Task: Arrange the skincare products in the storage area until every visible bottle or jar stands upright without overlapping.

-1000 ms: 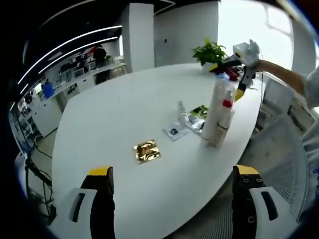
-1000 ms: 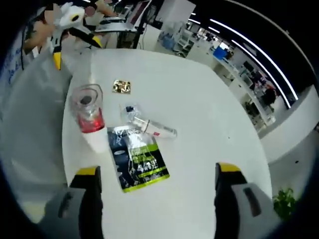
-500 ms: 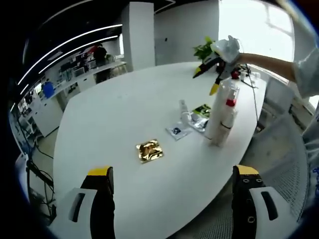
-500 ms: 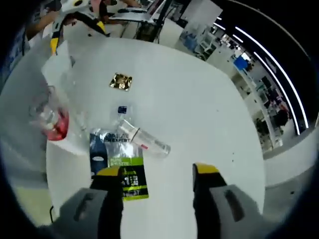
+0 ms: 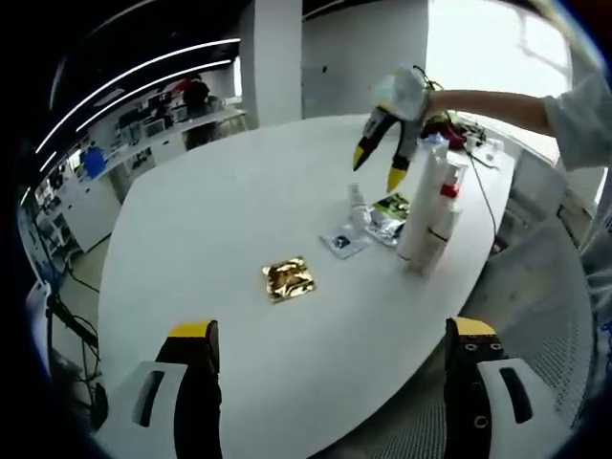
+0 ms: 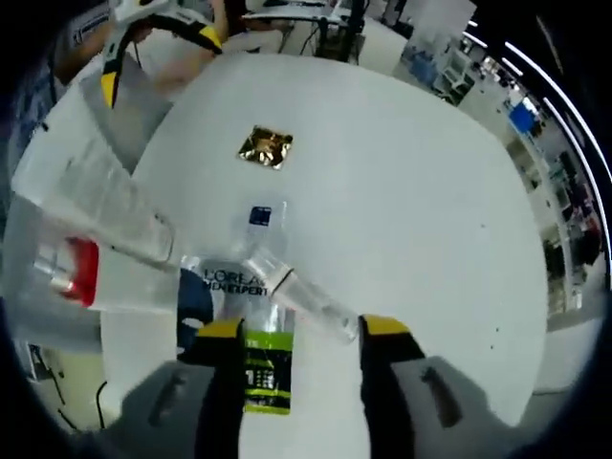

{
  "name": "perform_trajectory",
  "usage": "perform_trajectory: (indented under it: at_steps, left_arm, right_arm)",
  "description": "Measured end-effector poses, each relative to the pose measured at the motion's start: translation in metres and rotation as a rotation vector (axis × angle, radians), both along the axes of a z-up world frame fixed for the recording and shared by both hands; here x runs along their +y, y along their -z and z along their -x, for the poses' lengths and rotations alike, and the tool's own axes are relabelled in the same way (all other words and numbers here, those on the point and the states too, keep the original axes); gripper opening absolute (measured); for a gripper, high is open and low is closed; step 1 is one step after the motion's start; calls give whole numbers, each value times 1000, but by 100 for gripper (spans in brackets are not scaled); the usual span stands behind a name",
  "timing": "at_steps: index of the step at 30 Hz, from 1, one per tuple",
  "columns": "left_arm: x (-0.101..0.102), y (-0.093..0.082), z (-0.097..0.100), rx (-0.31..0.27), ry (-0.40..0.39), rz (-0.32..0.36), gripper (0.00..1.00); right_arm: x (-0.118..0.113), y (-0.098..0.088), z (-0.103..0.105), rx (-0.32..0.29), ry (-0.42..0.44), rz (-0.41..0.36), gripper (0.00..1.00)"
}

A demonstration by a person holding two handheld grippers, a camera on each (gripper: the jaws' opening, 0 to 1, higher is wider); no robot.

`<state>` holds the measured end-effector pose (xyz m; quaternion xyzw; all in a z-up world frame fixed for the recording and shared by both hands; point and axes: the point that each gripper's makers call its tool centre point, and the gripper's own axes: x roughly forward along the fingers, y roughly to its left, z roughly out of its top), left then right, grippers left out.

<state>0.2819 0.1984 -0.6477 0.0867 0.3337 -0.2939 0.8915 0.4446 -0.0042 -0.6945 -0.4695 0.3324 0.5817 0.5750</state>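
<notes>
Right hand-held gripper (image 6: 296, 330) lowered, jaws straddling clear tube (image 6: 301, 294), over sachet (image 6: 247, 330)

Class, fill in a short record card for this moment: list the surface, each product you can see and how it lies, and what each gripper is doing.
surface: white table
standing items: two tall white bottles side by side, one with a red band, upright near the table edge
lying item: clear small bottle on its side, partly over the green and black sachet
flat items: gold foil packet; small blue sachet
right gripper: open, jaws either side of the clear small bottle's end, not closed on it
left gripper: open, held back over the near table edge
</notes>
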Motion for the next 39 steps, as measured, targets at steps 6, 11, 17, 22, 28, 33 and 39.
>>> perform_trajectory:
  at_steps: [6, 11, 17, 22, 28, 33, 39]
  left_arm:
    - [1, 4, 3, 18, -17, 13, 94]
    - [2, 6, 6, 24, -24, 24, 93]
    - [5, 7, 7, 38, -37, 21, 92]
    - [7, 7, 6, 36, -50, 28, 92]
    - [8, 7, 6, 37, -61, 35, 91]
    - [12, 9, 8, 45, -70, 32, 91]
    - [14, 9, 9, 45, -76, 31, 90]
  right_arm:
    - [7, 17, 6, 34, -125, 84, 46]
    - [6, 31, -4, 1, -201, 153, 40]
    - [8, 42, -7, 17, -245, 190, 35]
    - [1, 52, -8, 22, -311, 279, 33]
    - [3, 59, -9, 71, -326, 298, 26]
    - [4, 61, -10, 93, -331, 314, 25]
    - [2, 63, -9, 102, -333, 322, 23]
